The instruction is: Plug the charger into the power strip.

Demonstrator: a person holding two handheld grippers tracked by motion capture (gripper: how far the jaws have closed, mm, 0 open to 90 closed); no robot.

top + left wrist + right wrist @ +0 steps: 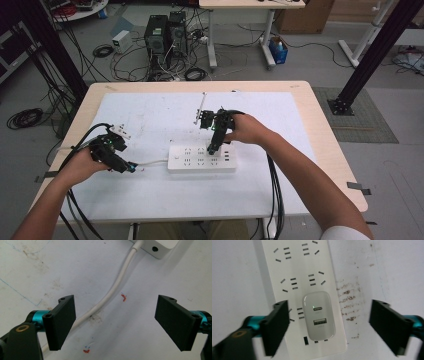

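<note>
A white power strip (200,159) (294,270) lies flat on the white mat, its white cable (152,162) (110,295) running off to the left. A white USB charger (319,315) with a small green light sits plugged into the strip near its end. My right gripper (214,147) (329,327) hangs just above the charger, open, with its jaws well clear of the charger on both sides. My left gripper (131,167) (117,322) is open low over the cable, which passes beside one jaw without being pinched. A corner of the strip (160,246) lies ahead of it.
A small white plug block (120,131) lies on the mat (150,115) beyond the left hand. A thin metal rod (201,105) lies behind the right hand. The mat carries brown smudges (348,300) and red pen marks (123,298). Black cables hang off the table's near edge.
</note>
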